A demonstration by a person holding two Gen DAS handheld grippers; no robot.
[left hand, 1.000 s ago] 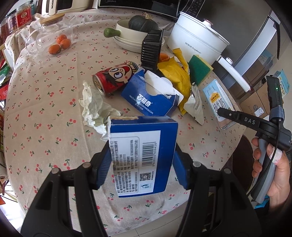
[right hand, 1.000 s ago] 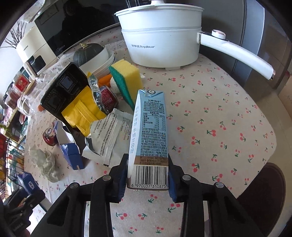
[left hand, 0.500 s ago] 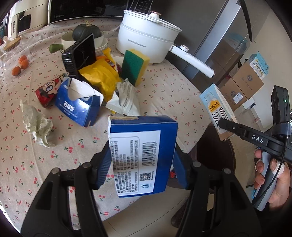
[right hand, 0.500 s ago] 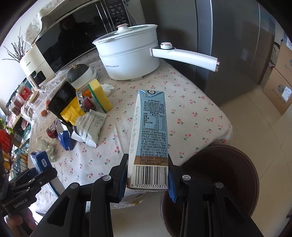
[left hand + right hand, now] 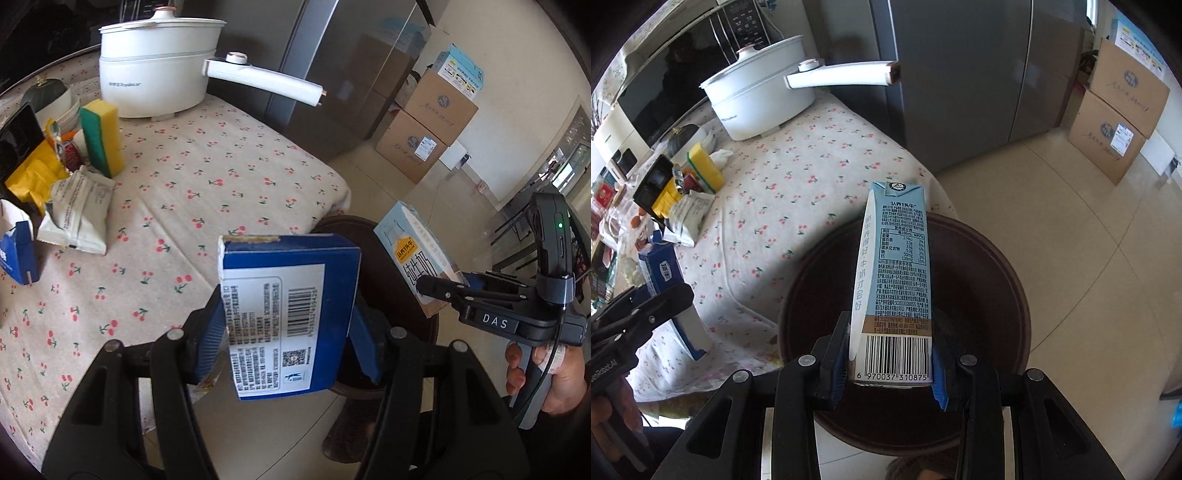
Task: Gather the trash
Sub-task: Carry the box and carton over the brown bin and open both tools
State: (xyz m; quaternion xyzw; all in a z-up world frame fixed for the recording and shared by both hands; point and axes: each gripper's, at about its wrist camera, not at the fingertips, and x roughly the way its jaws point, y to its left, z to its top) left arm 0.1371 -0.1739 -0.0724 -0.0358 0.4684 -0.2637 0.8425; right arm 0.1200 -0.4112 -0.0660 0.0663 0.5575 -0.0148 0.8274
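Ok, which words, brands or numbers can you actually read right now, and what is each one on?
"6 970037 310875": under the barcode on the milk carton, clamped in the right gripper.
"DAS": on the right gripper's body, seen from the left wrist view.
"Royalstar": on the white pot, faint.
Blue box in the left gripper: barcode, QR code and fine print, too small to read.
Cardboard boxes: labels too blurred.
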